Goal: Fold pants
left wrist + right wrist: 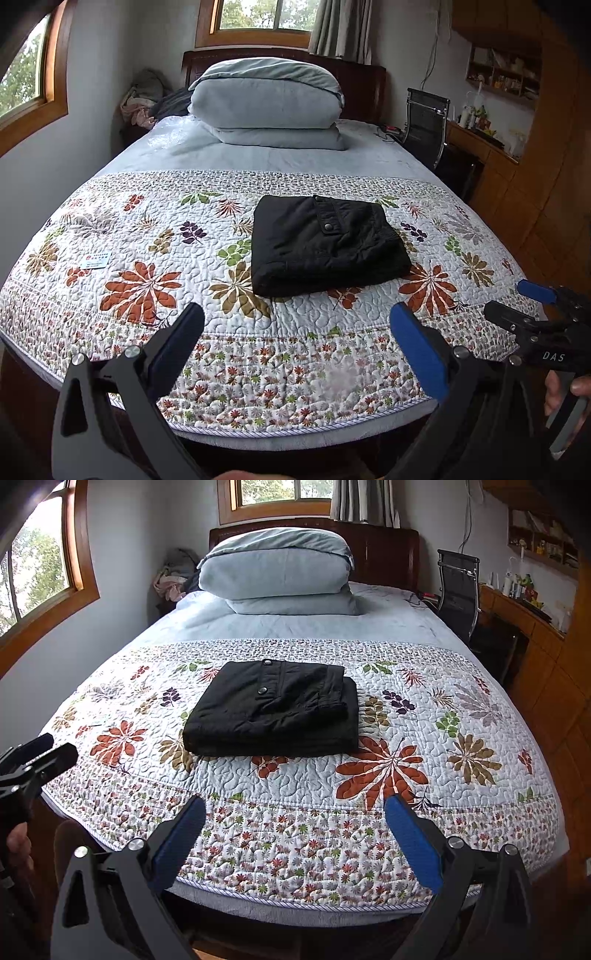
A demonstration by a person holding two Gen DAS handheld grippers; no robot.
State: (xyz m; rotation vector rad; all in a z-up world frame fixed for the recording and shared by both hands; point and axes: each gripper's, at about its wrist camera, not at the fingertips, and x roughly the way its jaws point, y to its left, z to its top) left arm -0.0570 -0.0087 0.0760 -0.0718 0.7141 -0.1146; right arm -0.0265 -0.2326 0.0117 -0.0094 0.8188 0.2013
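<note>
Left wrist view is showing us the pants (325, 243) lying ahead of the left gripper (297, 317) and a little to its right, well apart from it, as a folded black bundle on the quilt (147, 229) of the bed (258, 158). We are holding this gripper wide open with nothing between its fingers. In the right wrist view the pants (273, 709) are sitting ahead and slightly left of the right gripper (295, 808), which we are also keeping spread and empty; neither gripper is touching cloth. We are judging the bundle to lie roughly midway between the two, with neither clearly nearer. Its longer side is running across our view, the thick folded edge facing us, and a snap flap (269, 686) is lying on top. We are reading the fold as already done or nearly so. We cannot see how many layers are stacked, nor the far edge underneath. A small card (96, 261) on the quilt is too blurred to read.
</note>
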